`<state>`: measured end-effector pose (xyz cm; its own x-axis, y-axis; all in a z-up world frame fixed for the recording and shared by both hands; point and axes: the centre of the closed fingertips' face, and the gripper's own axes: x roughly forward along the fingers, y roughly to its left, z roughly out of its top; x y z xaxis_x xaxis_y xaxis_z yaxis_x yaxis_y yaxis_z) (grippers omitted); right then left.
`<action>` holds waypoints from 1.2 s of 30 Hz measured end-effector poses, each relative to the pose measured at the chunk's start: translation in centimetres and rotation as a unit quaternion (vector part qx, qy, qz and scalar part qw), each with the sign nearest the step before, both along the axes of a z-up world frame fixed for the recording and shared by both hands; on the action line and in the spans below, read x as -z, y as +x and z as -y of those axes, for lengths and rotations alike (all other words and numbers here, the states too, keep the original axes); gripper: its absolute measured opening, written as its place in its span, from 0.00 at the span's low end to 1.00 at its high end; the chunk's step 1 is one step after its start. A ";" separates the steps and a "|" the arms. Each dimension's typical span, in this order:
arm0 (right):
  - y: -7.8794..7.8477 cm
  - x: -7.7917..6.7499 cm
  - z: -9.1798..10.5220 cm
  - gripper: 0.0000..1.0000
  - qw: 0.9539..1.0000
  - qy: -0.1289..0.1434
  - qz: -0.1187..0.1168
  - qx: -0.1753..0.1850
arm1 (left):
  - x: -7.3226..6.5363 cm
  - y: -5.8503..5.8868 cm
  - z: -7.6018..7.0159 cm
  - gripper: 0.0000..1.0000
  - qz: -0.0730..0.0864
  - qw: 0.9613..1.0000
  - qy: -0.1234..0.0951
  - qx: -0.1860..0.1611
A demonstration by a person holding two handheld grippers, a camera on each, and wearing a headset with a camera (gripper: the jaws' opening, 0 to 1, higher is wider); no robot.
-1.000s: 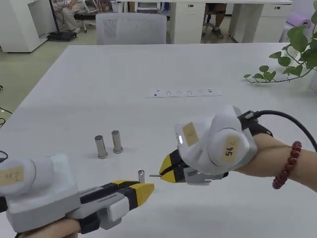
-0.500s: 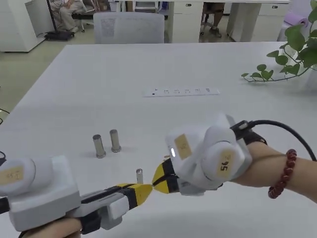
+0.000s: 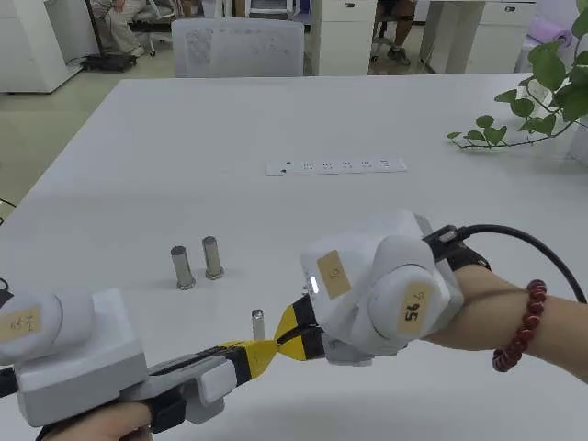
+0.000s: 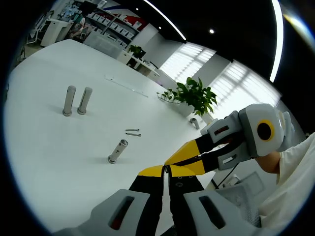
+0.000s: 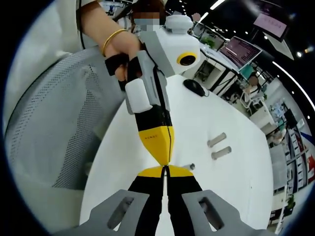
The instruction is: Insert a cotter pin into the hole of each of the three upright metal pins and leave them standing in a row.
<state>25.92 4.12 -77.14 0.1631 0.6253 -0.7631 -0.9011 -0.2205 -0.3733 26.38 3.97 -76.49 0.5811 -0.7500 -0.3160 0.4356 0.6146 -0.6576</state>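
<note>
— Room to move?
— Plenty. The smooth white table point(image 3: 441, 110) lies bare out to its far edge, bar a flat power strip point(image 3: 335, 167).
— The pins?
— Round steel. The first pin point(image 3: 182, 267) and second pin point(image 3: 212, 258) stand side by side toward the left edge. The third pin point(image 3: 258, 323) stands by the near edge.
— Grippers?
— The left gripper point(image 3: 260, 351) and right gripper point(image 3: 288, 333) meet tip to tip beside it, jaws closed. Anything pinched there is hidden. Thin cotter pins point(image 4: 132, 132) lie loose nearby.

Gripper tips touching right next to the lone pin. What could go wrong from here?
1. The left gripper and right gripper meet tip to tip beside the lone upright pin; a sideways slip could topple it.
2. Both look shut; what they pinch is too small to tell, and any small part handed over here might drop onto the table.
</note>
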 end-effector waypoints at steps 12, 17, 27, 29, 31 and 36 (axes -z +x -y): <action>0.1 0.2 0.0 0.03 1.000 0.007 -0.014 0.013 | 0.1 0.1 0.0 0.00 0.027 0.999 0.021 0.020; 0.3 0.0 0.0 0.03 0.999 0.018 -0.024 0.020 | 0.0 0.3 0.0 0.00 0.034 0.999 0.023 0.021; 0.6 0.0 0.4 0.09 0.996 0.037 -0.065 0.048 | 0.1 0.2 0.0 0.00 0.044 0.998 0.035 0.030; 0.4 0.0 0.6 0.10 0.994 0.041 -0.084 0.056 | 0.2 0.2 -0.1 0.00 0.047 0.998 0.040 0.032; 0.3 0.1 0.7 0.11 0.992 0.043 -0.098 0.062 | 0.2 0.2 -0.2 0.00 0.053 0.997 0.046 0.036; -0.3 0.2 1.0 0.12 0.981 0.058 -0.162 0.084 | 0.3 -0.1 -0.2 0.00 0.071 0.994 0.064 0.052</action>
